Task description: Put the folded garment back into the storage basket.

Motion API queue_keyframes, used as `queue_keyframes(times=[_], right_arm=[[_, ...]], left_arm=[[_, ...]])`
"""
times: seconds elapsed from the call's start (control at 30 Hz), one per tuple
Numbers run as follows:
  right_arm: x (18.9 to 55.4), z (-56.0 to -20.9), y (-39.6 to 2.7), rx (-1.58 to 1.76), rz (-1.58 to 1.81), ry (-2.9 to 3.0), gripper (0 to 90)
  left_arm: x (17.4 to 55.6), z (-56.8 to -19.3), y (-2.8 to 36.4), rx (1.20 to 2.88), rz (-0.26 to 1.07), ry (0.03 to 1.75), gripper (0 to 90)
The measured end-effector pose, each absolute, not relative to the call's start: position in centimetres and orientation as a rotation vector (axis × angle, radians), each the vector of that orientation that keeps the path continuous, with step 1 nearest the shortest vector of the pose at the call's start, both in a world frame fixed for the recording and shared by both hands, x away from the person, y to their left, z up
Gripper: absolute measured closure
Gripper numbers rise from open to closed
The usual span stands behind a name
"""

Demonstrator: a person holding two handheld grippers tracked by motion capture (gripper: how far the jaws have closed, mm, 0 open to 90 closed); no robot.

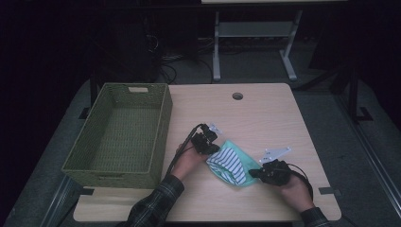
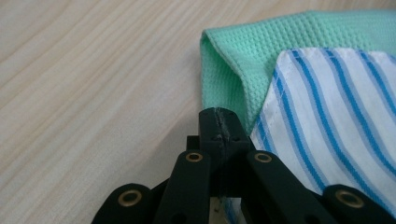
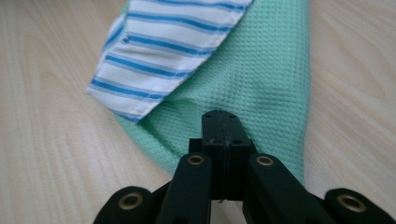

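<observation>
**Soft cloth pair, both grippers clamped at its edges**

I've got the green cloth [image 1: 236,163] lying just right of the table [image 1: 265,113] centre, near the front edge, with the striped cloth [image 1: 229,163] folded on top of it. The woven basket [image 1: 120,132] sits well apart at about 9 o'clock from the cloths.

Left gripper [image 1: 208,144] is at the cloths' 10 o'clock corner. In the left gripper view its jaws are pressed together right beside the striped hem [image 2: 327,121]; a bit of fabric shows under them, so I read it as pinching the striped cloth, though I can't be sure how much is caught. Right gripper [image 1: 265,172] is at the 4 o'clock end, jaws closed over the green waffle weave [image 3: 261,84]; whether it actually holds fabric I can't tell.

Handling guess: light, limp, not fragile and not slippery. It will sag and unfold if lifted by one point, and the layers may slide apart. Best hold is at hems or corners, both layers together, two grips well apart.
</observation>
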State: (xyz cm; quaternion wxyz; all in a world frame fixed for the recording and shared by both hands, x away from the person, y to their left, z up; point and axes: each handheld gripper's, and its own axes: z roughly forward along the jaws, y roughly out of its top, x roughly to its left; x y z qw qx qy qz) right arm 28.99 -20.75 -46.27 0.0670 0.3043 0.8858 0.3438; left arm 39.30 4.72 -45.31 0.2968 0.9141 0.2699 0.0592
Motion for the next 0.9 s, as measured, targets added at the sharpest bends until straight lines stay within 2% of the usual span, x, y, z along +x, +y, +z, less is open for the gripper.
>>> queue_keyframes(times=[0.27,0.4,0.6,0.73,0.9], right_arm=[[30.1,-45.1,-22.5,0.969,1.111,2.536,87.8],[31.3,-45.5,-23.3,1.035,1.102,2.476,72.6],[32.2,-46.6,-24.3,1.119,1.064,2.39,44.7],[32.6,-47.1,-25.1,1.167,1.064,2.34,31.3],[33.0,-47.7,-25.7,1.213,1.036,2.301,19.6]], left_arm=[[38.3,-43.2,6.0,2.397,0.143,0.716,80.6],[37.1,-41.9,6.6,2.351,0.123,0.705,72.1],[35.1,-40.9,6.4,2.329,0.094,0.681,54.5],[34.1,-41.0,5.7,2.322,0.073,0.689,46.3],[32.9,-41.6,4.8,2.353,0.064,0.669,37.6]])
